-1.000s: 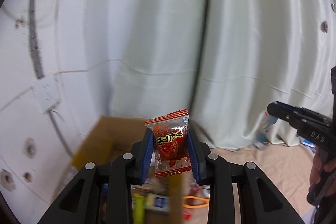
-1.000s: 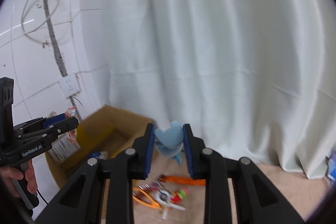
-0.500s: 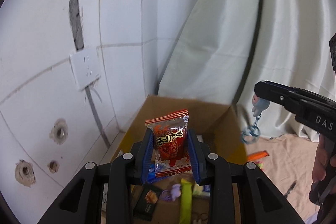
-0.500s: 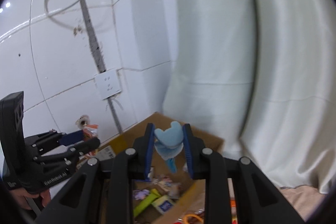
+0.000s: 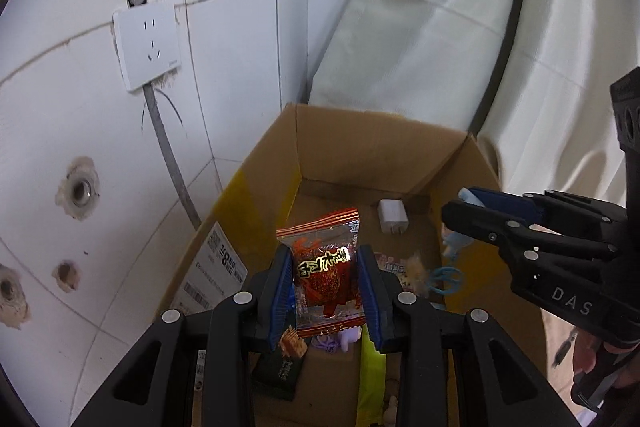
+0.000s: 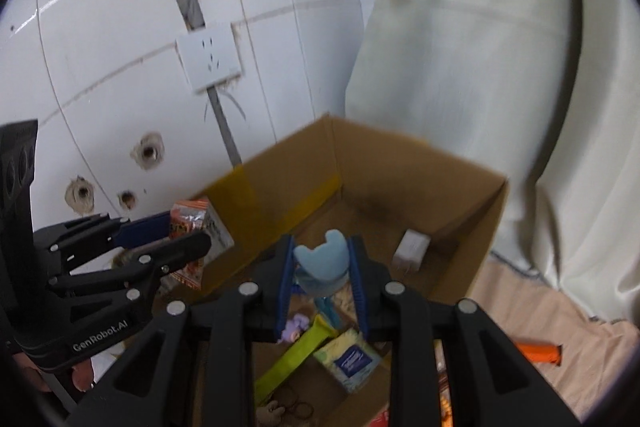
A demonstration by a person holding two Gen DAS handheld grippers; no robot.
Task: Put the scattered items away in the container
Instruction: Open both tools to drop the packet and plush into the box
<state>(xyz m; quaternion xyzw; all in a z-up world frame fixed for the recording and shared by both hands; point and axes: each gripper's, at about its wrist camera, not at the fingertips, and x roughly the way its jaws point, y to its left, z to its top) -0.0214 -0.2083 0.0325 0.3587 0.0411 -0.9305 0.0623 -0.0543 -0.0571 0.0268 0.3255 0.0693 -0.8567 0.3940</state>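
The left fingers (image 5: 366,297) pinch a light, crinkly snack (image 5: 326,277) by its sides above the box (image 5: 360,143); the right gripper (image 6: 320,287) squeezes a soft toy (image 6: 322,263) above it.

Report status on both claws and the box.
Left claw shut on red snack packet. Right claw shut on blue plush toy. Both over the open cardboard box. Nothing blocking the drop.

The snack packet (image 5: 324,275) is glossy, crinkled plastic film; the box (image 5: 360,147) matt brown cardboard; the blue toy (image 6: 322,259) soft plush; the wall (image 5: 232,47) smooth glossy tile.
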